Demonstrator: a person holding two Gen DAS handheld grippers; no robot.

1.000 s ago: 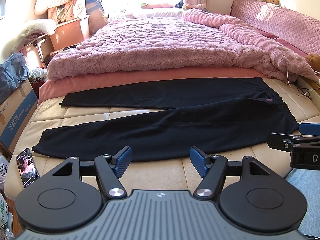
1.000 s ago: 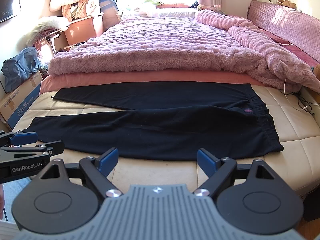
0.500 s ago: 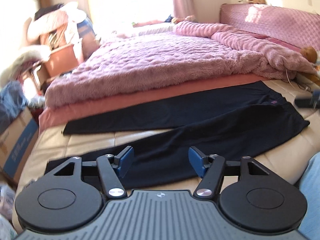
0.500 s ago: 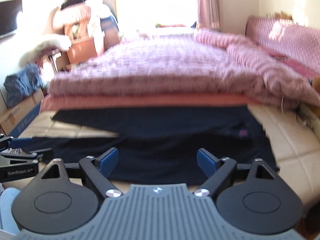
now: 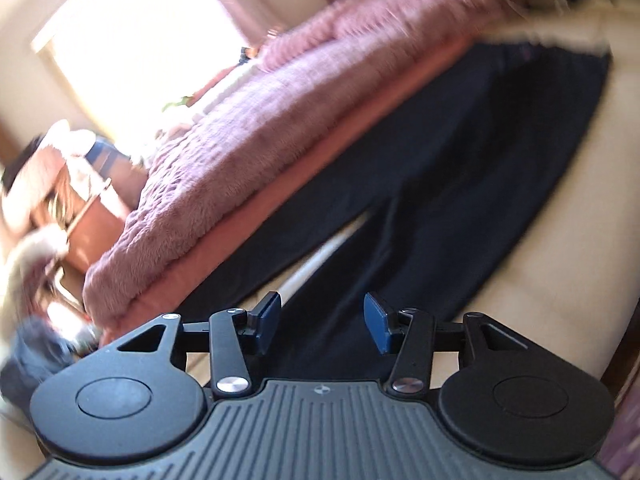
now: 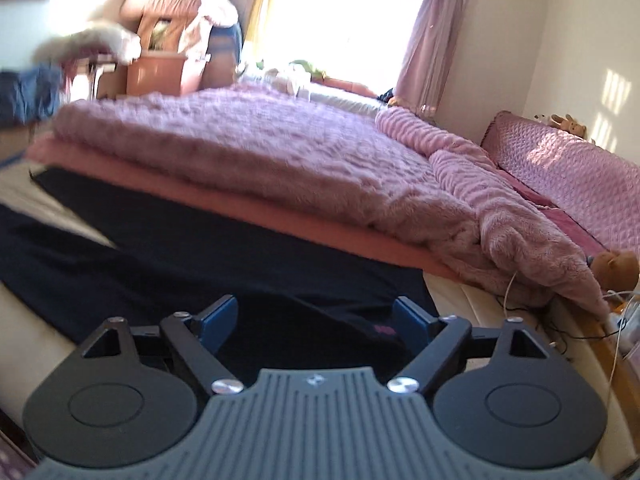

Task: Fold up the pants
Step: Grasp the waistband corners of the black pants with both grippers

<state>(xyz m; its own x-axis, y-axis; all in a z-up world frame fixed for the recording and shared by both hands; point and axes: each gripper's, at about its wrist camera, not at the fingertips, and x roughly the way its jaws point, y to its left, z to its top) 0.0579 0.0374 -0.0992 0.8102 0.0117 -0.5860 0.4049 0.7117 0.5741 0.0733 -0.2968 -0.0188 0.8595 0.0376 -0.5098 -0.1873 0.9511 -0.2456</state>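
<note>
Pants (image 5: 460, 168) lie flat on the mattress (image 5: 568, 240) ahead of both wide-open, empty grippers, so the left gripper (image 5: 322, 322), over the near leg, and the right gripper (image 6: 316, 322), at the waistband, should each pinch the near edge squarely before lifting together, I judge.

Pants (image 6: 224, 264) flat on bed (image 6: 452, 292), lower left of right-wrist frame; blanket (image 6: 280, 160) behind them, mid-frame; teddy bear (image 6: 614, 268) at right edge beside blanket.
</note>
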